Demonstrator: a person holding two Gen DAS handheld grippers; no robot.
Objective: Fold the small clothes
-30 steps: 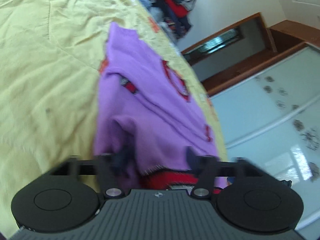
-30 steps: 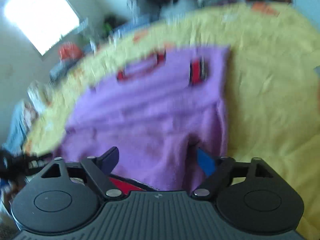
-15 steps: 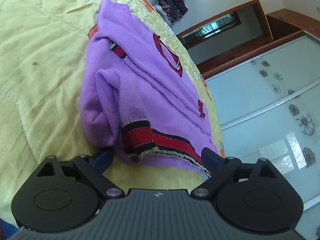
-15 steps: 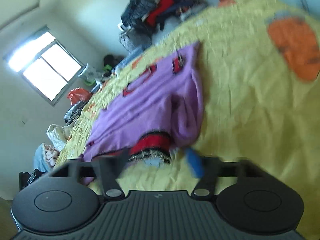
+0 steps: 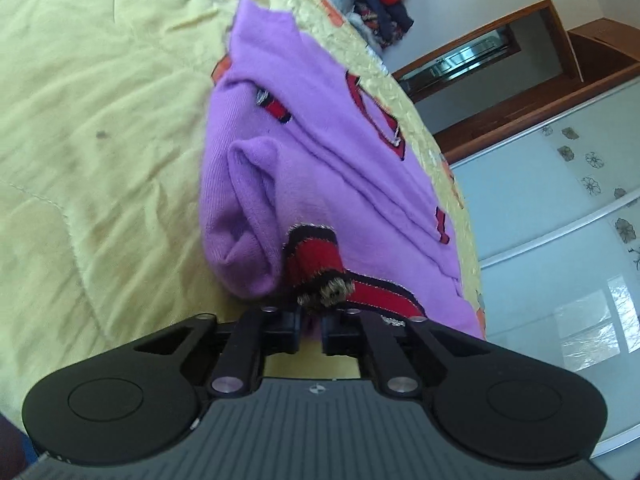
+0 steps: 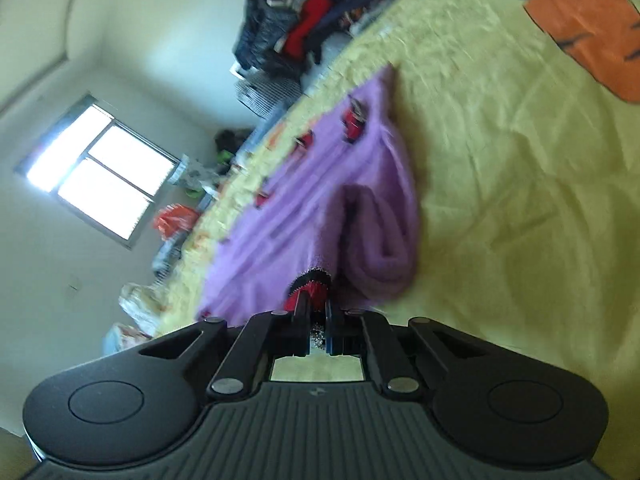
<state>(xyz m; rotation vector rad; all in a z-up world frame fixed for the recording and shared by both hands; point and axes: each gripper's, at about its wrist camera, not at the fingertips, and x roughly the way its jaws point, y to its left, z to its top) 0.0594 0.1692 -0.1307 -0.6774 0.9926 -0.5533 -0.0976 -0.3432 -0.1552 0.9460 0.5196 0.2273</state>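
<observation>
— Where is the purple sweater [image 5: 320,168] found, and how is it lying?

— It is spread on the yellow bedspread [image 5: 100,128], with the sleeves already turned in over the body. The red-striped hem [image 5: 320,264] is at the near end, the neck at the far end.

— How are the claws standing?

— Both are closed narrow on the hem. The left gripper [image 5: 310,326] is pinched on the near left corner, where the red band is bunched up between the fingers. The right gripper [image 6: 316,320] is pinched on the red band at the near right corner, just beside a rolled fold of purple cloth.

— Which step is judged to be in hand?

— The grasping for the fold in half, it seems. The hem is taken, but not yet lifted.

— What is called for next?

— Probably both corners are to be raised together and carried toward the far neck, level, so that the sleeves are not pulled out.

— And around it?

— A pile of clothes [image 6: 304,28] is seen far behind the bed.
</observation>
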